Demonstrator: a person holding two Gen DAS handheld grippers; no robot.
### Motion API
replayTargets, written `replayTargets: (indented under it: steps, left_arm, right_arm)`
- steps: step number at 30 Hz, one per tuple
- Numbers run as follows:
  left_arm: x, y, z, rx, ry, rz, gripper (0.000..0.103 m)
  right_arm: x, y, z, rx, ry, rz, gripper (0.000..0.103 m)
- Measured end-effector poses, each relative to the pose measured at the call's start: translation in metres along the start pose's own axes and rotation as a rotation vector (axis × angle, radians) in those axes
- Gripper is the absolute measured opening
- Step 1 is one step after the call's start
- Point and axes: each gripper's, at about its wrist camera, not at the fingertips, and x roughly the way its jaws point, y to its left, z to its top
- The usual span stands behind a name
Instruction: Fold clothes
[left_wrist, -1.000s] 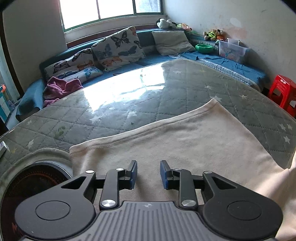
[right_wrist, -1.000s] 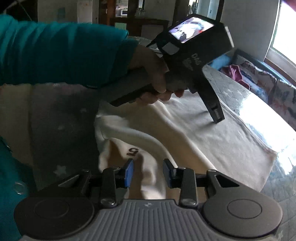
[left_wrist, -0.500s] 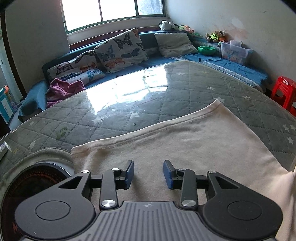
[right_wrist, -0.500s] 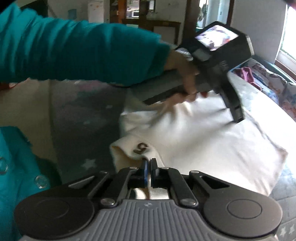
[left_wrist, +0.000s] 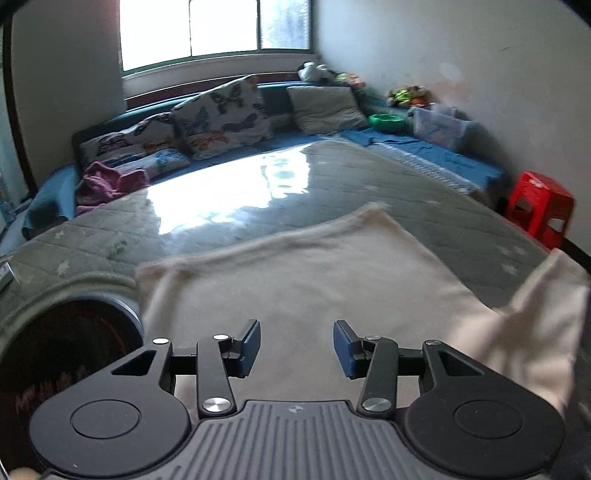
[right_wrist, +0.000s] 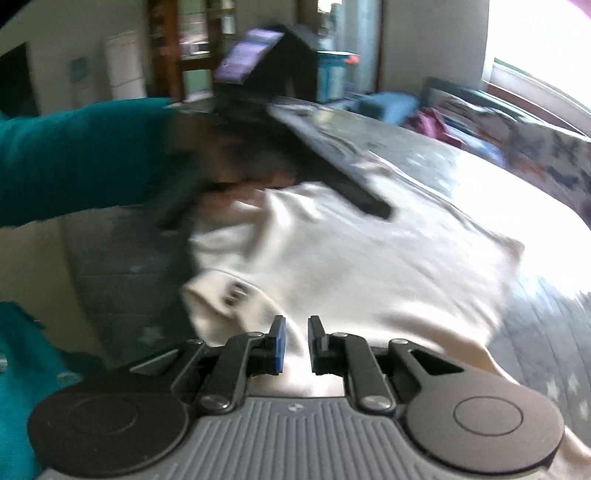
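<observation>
Garment (left_wrist: 314, 280) lies flat, long axis running away from left claw (left_wrist: 296, 349), jaws just opening, nothing between

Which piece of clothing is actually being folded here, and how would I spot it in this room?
Start at the big grey quilted table in front of the window. The cream garment lies spread on its near part, right under the two hand-held grippers. It is the only pale, flat cloth there; the other loose garment, a crumpled pink one, sits off on the blue bench.
</observation>
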Motion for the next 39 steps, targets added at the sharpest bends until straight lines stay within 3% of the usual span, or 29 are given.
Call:
replayTargets:
  steps: [6,8,10,12,16,24,32,36,39]
  left_arm:
    - [-0.043,-0.015,-0.047,-0.011,0.013,-0.040,0.047]
    - [-0.053,-0.019,-0.062,-0.008,0.022,-0.029,0.047]
    - [-0.058,-0.020,-0.072,-0.014,0.030,-0.026,0.047]
    - [-0.062,-0.020,-0.079,-0.021,0.036,-0.025,0.047]
    - [-0.065,-0.024,-0.083,-0.001,0.027,-0.007,0.047]
    - [-0.065,-0.028,-0.085,0.015,0.030,-0.003,0.050]
    - [-0.064,-0.029,-0.087,0.009,0.028,0.010,0.053]
    - [-0.065,-0.028,-0.087,0.006,0.031,0.010,0.053]
    - [-0.065,-0.028,-0.087,0.007,0.034,0.008,0.054]
  right_arm:
    - [0.007,-0.001,-0.022,0.039,0.054,-0.021,0.017]
    - [0.000,-0.002,-0.022,0.047,0.052,-0.015,0.020]
    - [-0.009,-0.007,-0.018,0.044,0.031,-0.042,0.030]
    - [-0.012,-0.013,-0.014,0.052,0.007,-0.078,0.030]
    - [-0.003,-0.033,-0.018,0.141,0.015,-0.152,0.030]
    - [-0.013,-0.032,-0.040,0.146,0.054,-0.207,0.032]
    - [-0.003,-0.048,-0.016,0.169,-0.061,-0.233,0.034]
    - [0.009,-0.060,-0.029,0.211,-0.026,-0.253,0.036]
    - [-0.012,-0.063,-0.040,0.253,-0.055,-0.267,0.037]
